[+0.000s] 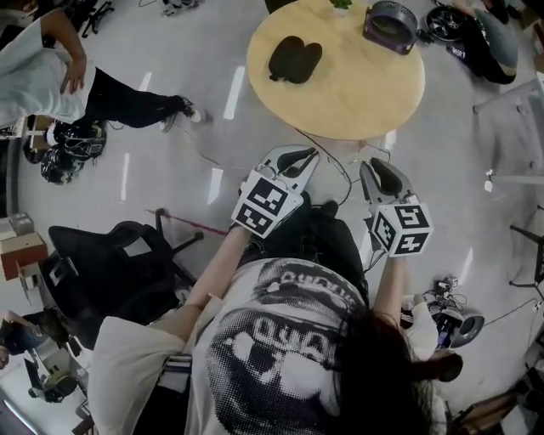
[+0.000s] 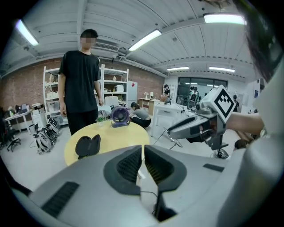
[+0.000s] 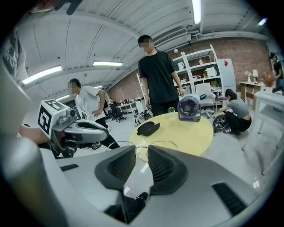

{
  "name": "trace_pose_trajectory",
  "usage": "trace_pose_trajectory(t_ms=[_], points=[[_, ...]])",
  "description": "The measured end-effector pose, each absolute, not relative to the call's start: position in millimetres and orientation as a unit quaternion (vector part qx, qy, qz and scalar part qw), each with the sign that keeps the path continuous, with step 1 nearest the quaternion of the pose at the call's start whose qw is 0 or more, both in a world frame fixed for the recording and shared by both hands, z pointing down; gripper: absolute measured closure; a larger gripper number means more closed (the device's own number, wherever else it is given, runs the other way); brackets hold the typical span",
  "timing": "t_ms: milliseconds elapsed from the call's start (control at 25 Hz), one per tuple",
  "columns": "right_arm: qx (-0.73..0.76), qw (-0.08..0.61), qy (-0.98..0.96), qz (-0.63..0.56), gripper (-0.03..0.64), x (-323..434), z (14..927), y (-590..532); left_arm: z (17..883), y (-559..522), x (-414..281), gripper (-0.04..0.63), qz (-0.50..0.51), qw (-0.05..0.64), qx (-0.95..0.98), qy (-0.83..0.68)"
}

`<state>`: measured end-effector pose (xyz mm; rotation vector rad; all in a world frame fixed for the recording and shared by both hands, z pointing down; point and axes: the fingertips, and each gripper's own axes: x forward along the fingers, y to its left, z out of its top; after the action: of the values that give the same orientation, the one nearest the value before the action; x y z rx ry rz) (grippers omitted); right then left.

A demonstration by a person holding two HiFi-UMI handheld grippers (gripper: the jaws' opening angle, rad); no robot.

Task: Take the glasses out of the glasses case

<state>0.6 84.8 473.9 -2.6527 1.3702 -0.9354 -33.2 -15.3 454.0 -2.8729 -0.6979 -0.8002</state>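
Observation:
The black glasses case [image 1: 295,59] lies open on the round yellow table [image 1: 357,93], well ahead of both grippers; it also shows as the case [image 3: 148,128] and the case [image 2: 88,146]. My right gripper [image 3: 141,153] is shut on the bridge of the thin wire-rimmed glasses [image 3: 163,142], whose lenses spread to either side of the jaws. In the head view the right gripper [image 1: 384,170] is held off the table over the floor. My left gripper [image 2: 143,153] hangs beside it, jaws together with nothing in them, and appears as the left gripper [image 1: 297,157].
A purple fan [image 1: 391,25] stands at the table's far side. A person in black [image 3: 155,75] stands behind the table. Another person [image 1: 51,68] is at the left, and someone crouches at the right [image 3: 235,111]. An office chair [image 1: 110,263] stands at my left.

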Motion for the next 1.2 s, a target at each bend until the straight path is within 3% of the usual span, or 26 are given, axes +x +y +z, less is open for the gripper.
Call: trace_pose_trajectory(t_ms=[360, 1200], points=[[-0.848, 0.014, 0.435, -0.303, 0.528, -13, 477, 81, 441, -12, -42, 0.571, -0.252, 0.053, -0.935, -0.243], [-0.845, -0.018, 0.44, -0.302, 0.528, -100, 466, -19, 435, -101, -135, 0.571, -0.227, 0.027, -0.943, -0.243]])
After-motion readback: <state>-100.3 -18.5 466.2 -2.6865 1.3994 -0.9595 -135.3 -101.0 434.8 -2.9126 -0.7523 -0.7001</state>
